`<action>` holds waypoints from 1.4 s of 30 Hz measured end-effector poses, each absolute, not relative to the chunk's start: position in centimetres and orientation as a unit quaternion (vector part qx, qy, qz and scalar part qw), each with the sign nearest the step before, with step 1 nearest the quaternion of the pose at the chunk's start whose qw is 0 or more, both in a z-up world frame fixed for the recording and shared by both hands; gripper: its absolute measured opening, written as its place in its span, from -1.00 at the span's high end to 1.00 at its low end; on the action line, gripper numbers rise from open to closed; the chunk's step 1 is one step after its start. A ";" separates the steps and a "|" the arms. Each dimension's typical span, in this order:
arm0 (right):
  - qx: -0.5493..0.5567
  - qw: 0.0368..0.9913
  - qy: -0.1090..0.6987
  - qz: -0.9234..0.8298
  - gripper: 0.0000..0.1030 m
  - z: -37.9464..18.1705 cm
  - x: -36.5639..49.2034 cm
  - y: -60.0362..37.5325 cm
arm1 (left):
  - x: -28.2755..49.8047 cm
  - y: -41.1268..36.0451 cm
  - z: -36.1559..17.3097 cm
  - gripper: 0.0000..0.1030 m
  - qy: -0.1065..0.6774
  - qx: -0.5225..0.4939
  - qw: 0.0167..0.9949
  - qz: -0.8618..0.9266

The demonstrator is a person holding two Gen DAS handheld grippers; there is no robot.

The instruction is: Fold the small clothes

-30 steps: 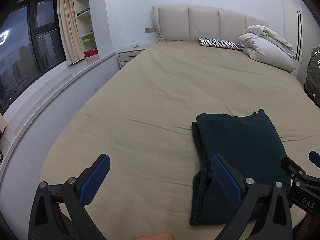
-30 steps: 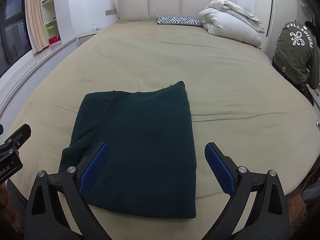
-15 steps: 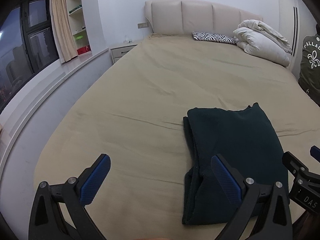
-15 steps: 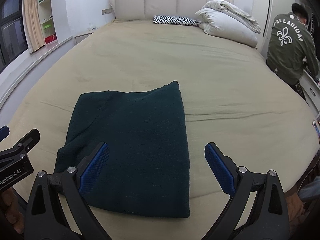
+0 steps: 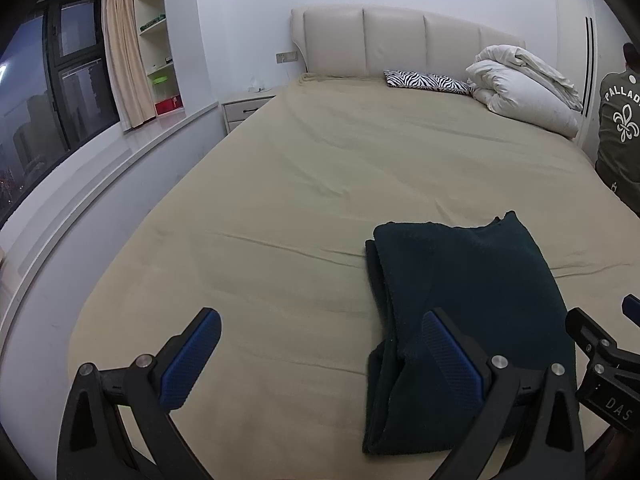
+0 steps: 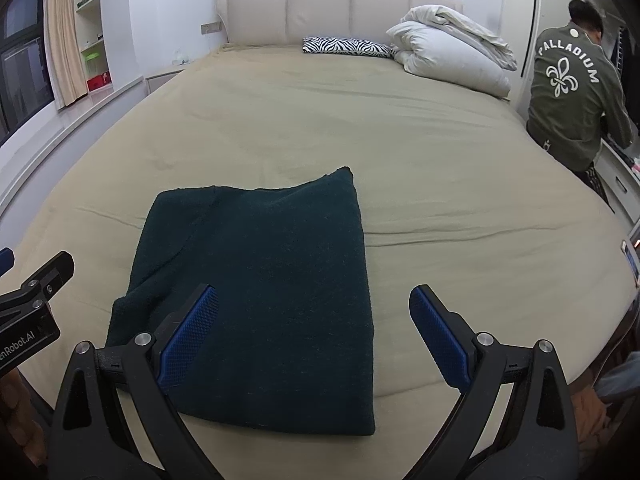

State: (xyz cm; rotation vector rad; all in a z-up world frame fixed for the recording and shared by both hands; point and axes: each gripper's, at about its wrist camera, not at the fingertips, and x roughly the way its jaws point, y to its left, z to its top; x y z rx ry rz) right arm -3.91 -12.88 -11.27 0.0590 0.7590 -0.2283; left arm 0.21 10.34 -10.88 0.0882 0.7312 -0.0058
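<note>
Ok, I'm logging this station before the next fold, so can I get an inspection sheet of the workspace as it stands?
Surface: bed with a tan sheet, lightly creased.
Job's things: dark green garment lying folded flat near the bed's front edge, untouched.
Clutter: zebra-print pillow and bundled white duvet at the headboard end, far from the garment.
Grippers: left tongs open, holding nothing, over the garment's left edge; right tongs open, holding nothing, over its near right part.
Cables: nothing seen.
Surroundings: person in an olive jacket beside the bed, back turned; window, curtain, shelves, nightstand.
</note>
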 end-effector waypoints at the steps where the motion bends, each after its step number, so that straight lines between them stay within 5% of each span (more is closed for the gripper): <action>1: 0.028 0.922 0.369 -0.112 -0.90 -11.3 -3.9 -12.9 | 0.2 10.3 -10.9 -1.00 0.358 0.043 0.933 -0.002; 42: 0.030 0.917 0.381 -0.117 -0.90 -12.2 -3.3 -12.7 | 0.4 10.2 -11.9 -1.00 0.373 0.041 0.927 -0.015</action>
